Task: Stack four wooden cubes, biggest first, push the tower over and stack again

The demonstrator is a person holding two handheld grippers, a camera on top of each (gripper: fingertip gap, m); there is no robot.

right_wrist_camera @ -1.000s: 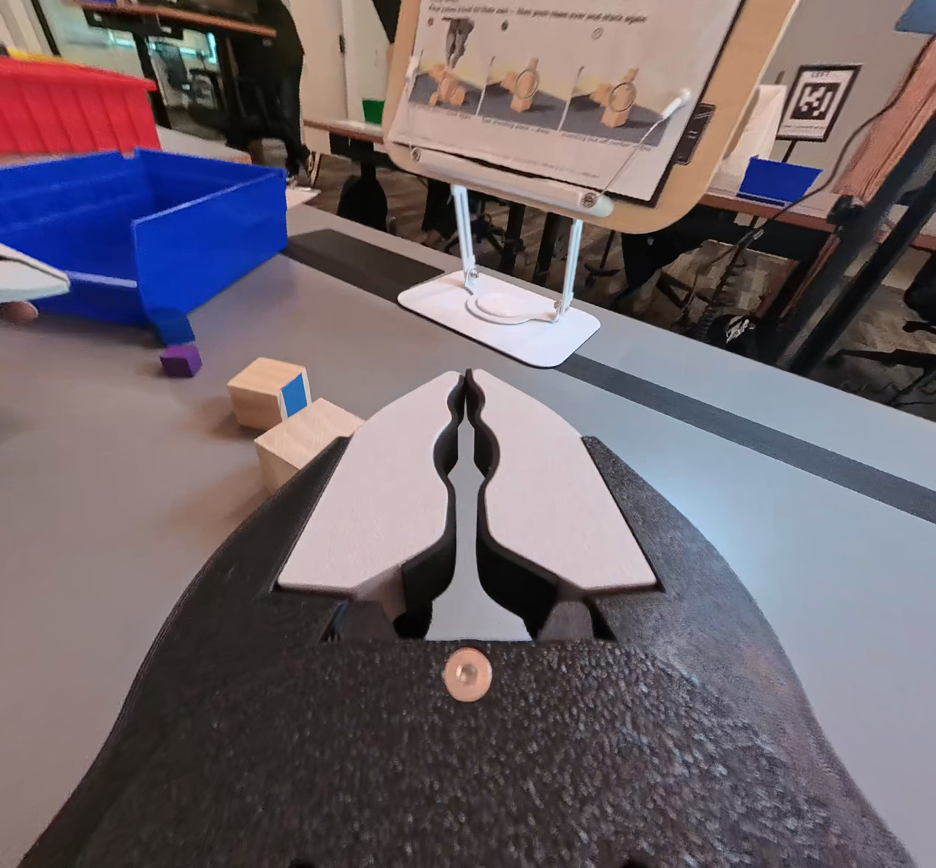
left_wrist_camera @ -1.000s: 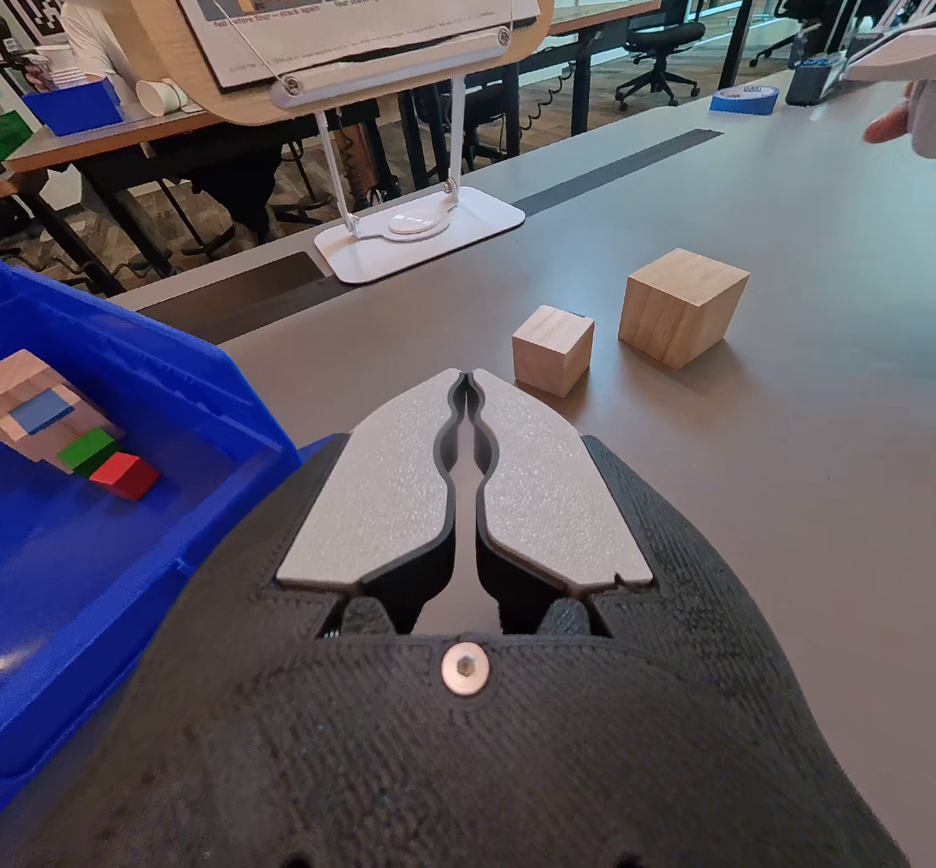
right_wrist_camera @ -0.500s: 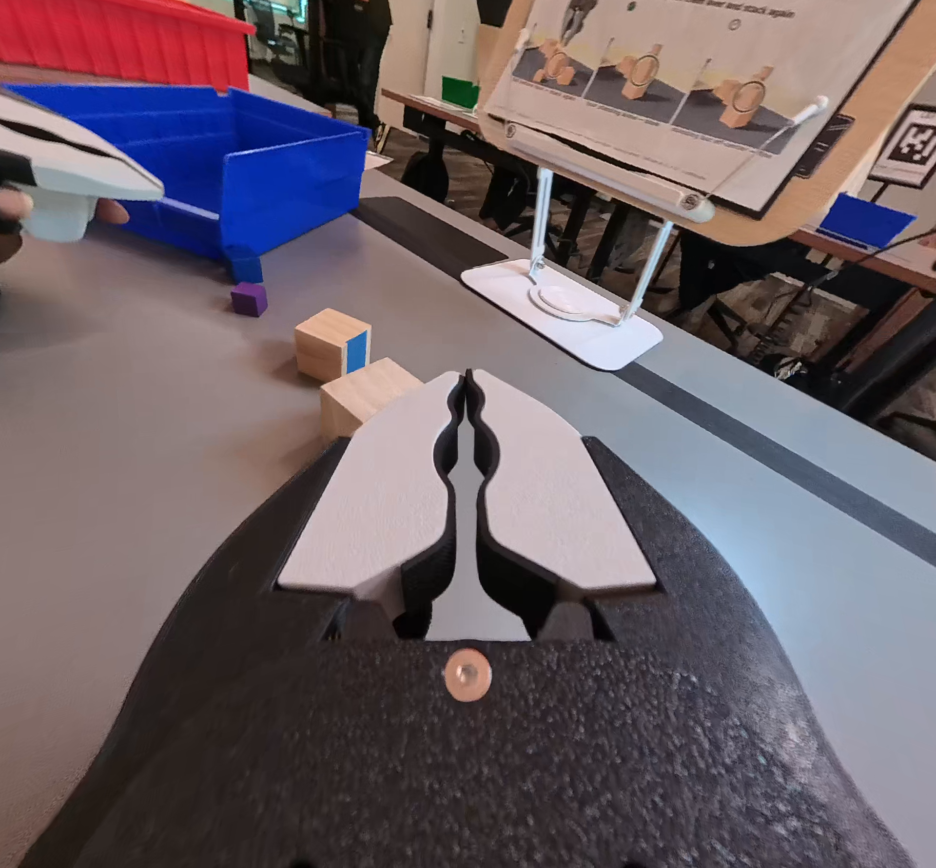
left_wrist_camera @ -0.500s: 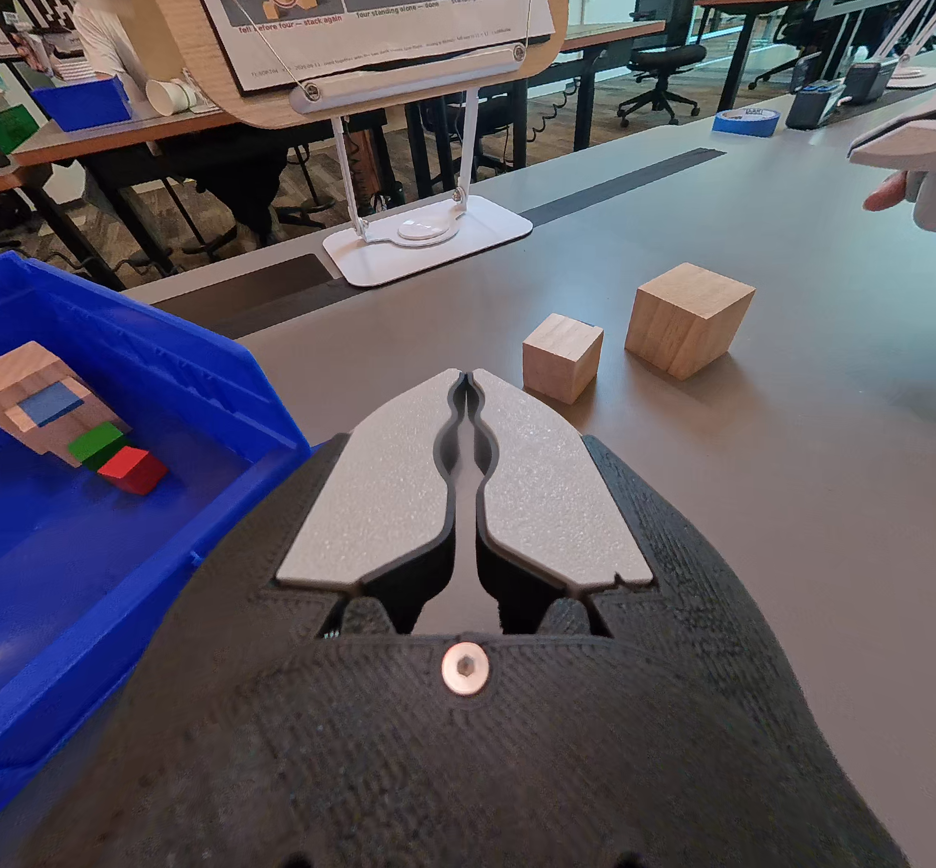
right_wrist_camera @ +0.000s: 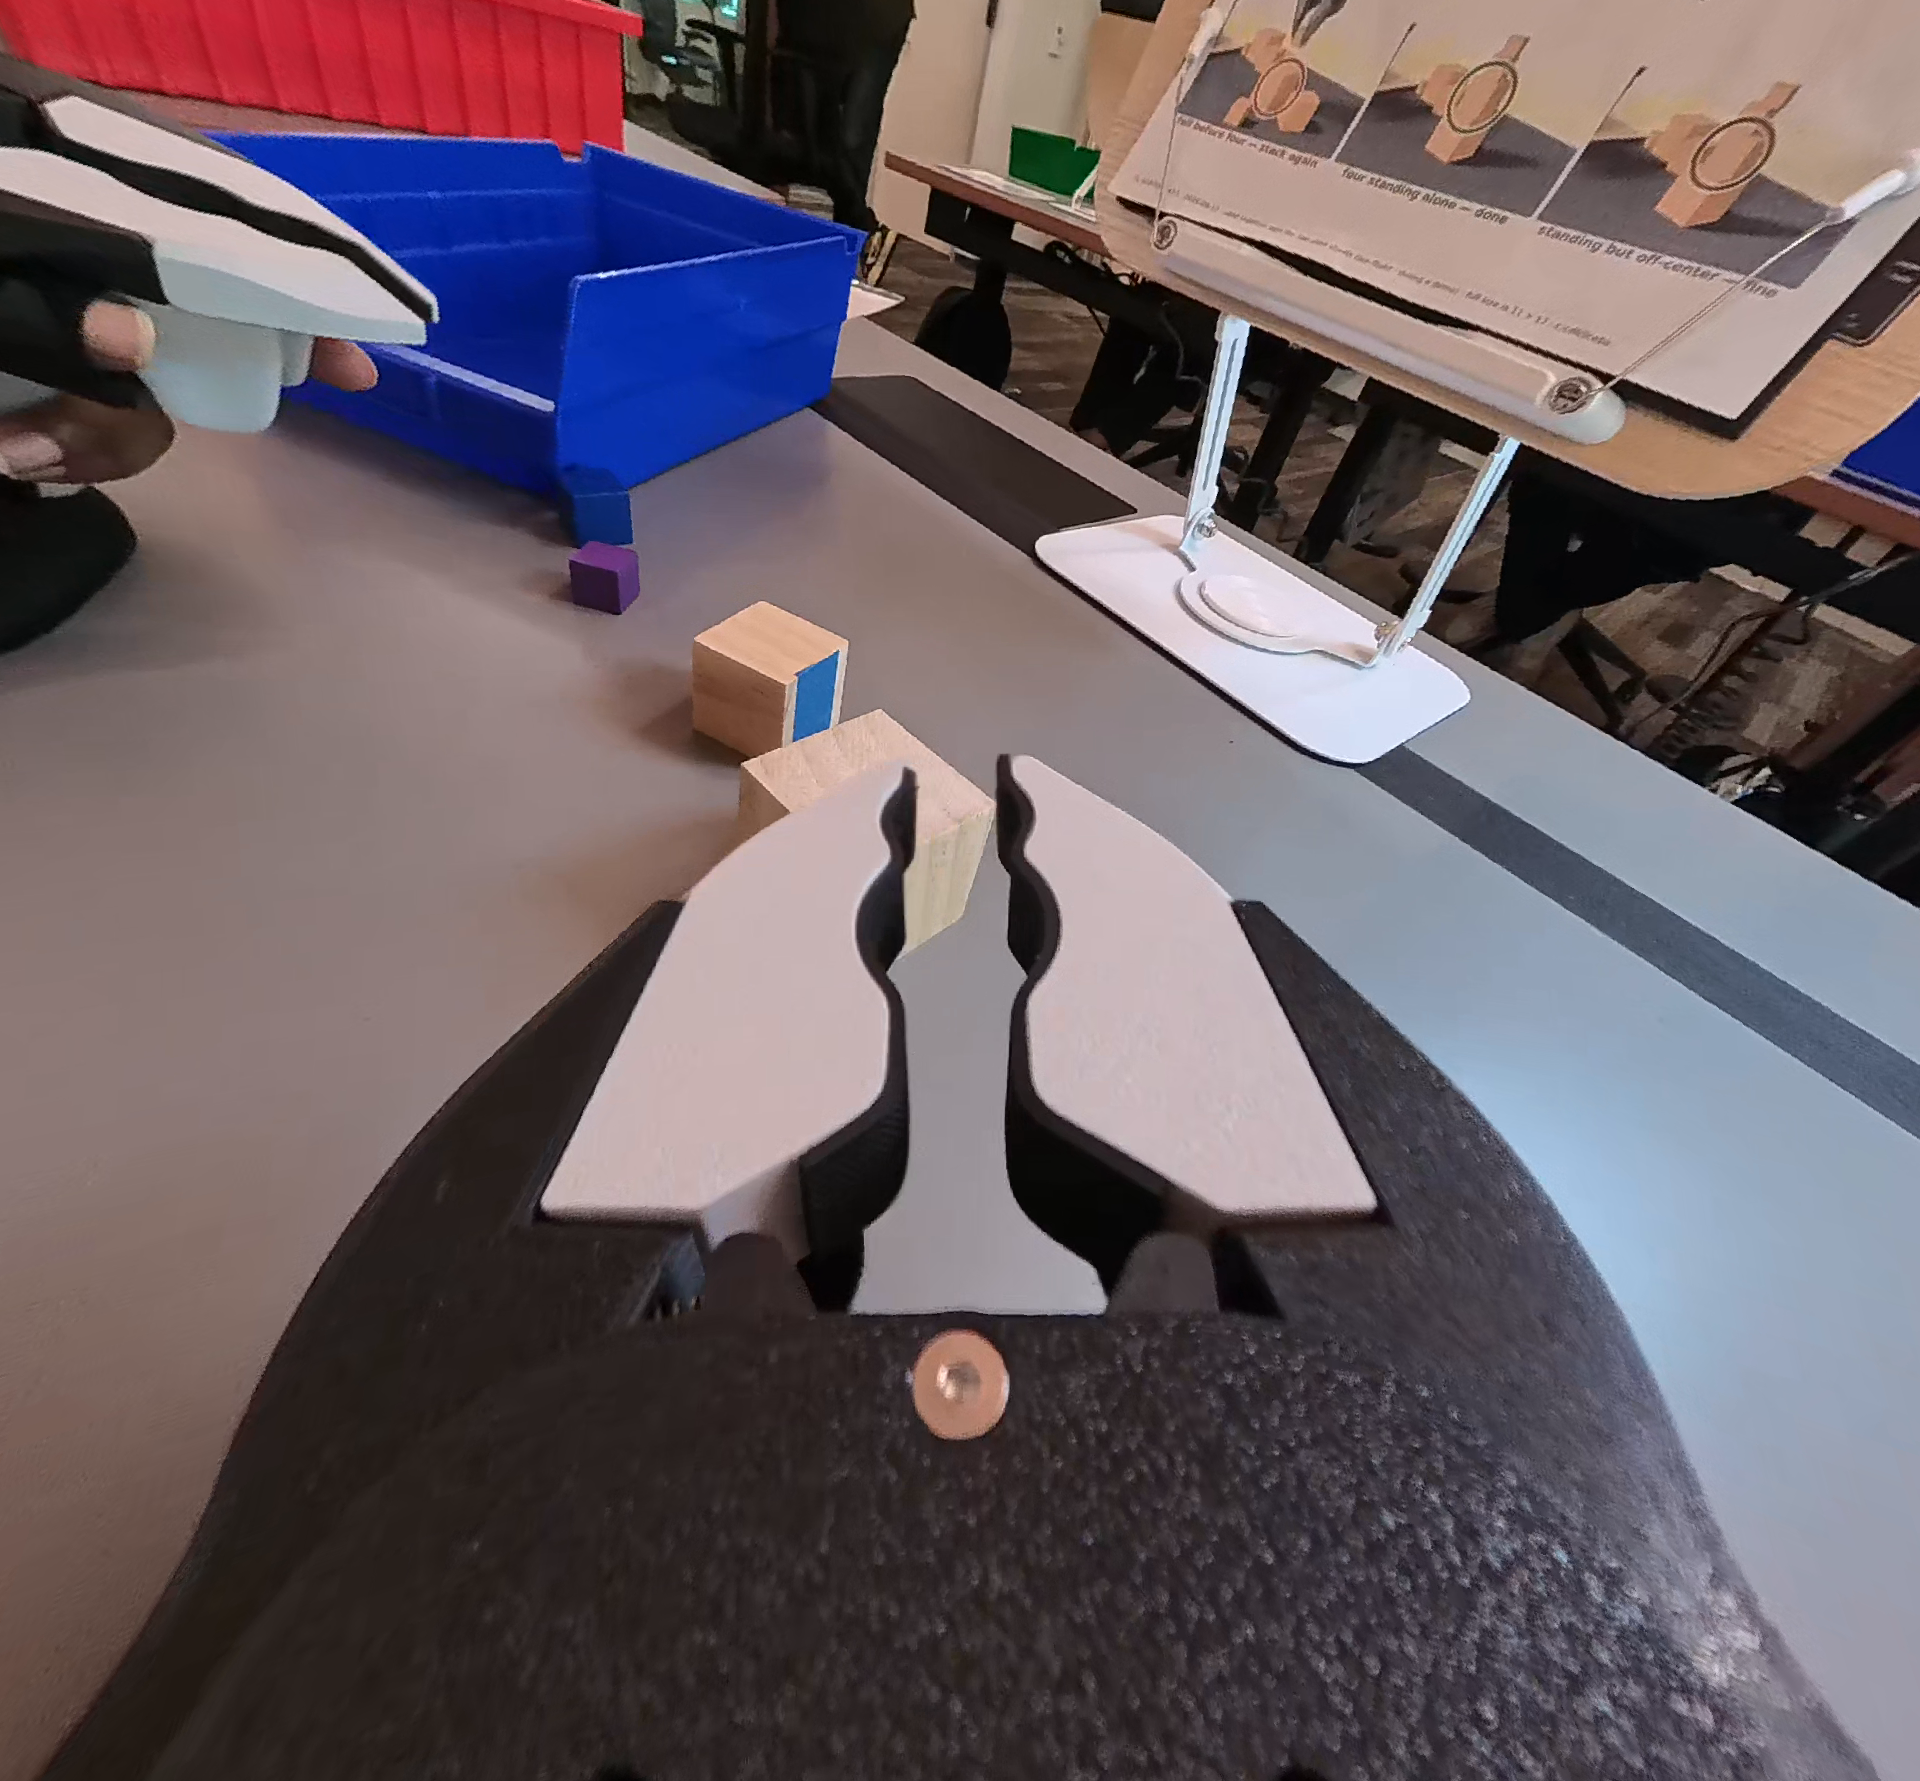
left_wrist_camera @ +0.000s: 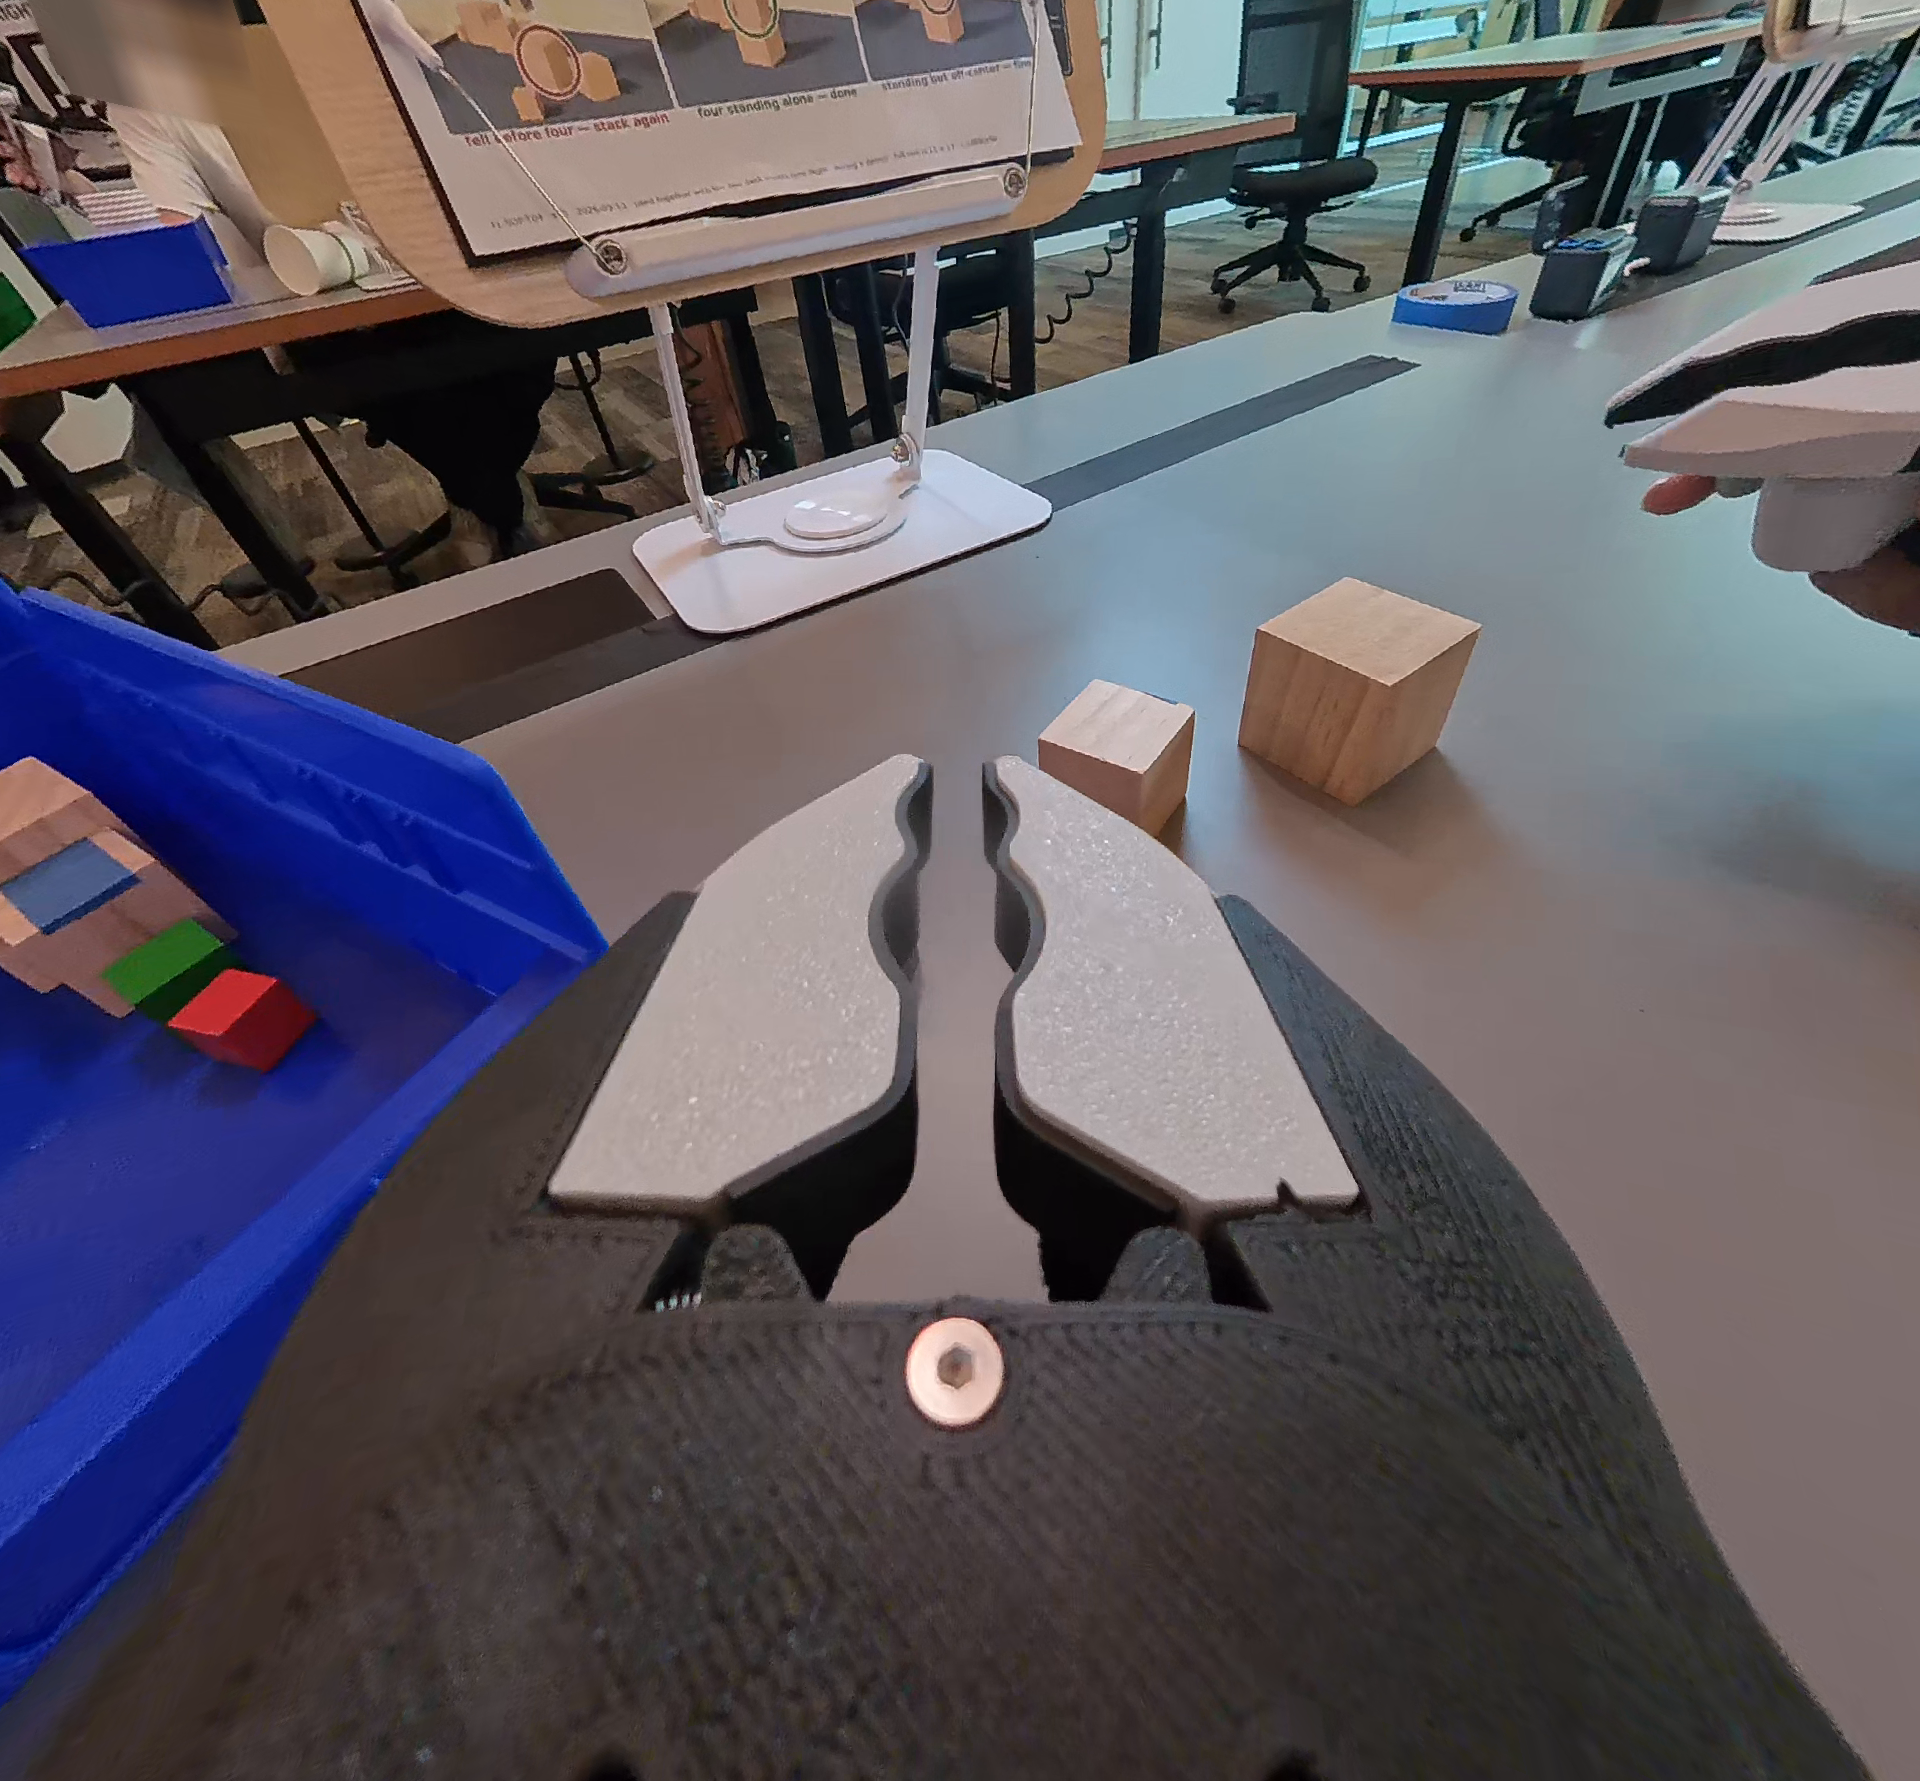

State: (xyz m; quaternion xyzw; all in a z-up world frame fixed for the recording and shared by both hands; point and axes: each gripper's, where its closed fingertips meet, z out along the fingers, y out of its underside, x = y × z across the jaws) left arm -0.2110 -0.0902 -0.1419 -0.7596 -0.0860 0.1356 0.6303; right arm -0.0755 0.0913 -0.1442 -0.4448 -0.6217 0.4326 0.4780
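Grey table (left_wrist_camera: 1558, 1004): work surface, with a dark strip along the far side.

Large plain wooden cube (left_wrist_camera: 1351, 687): on the table, right of centre in the left wrist view; partly hidden behind the right fingers in the right wrist view.

Smaller wooden cube with a blue face (right_wrist_camera: 769, 677): on the table just beside the large one, not touching.

Small purple cube (right_wrist_camera: 603, 576): on the table, near the corner of the bin.

Blue plastic bin (left_wrist_camera: 312, 796): at the left of the table; inside, a wooden block with a blue patch (left_wrist_camera: 62, 884), a green block (left_wrist_camera: 166, 962) and a red block (left_wrist_camera: 244, 1014), close together.

Left gripper (left_wrist_camera: 956, 775): black body, pale grey fingers, slightly parted, nothing between them; held above the table, short of the smaller cube.

Right gripper (right_wrist_camera: 956, 781): fingers slightly parted, nothing gripped; large cube beyond and below the tips.

White stand with wooden board and instruction sheet (left_wrist_camera: 842, 526): at the far edge of the table.

Roll of blue tape (left_wrist_camera: 1455, 306): far right of the table.
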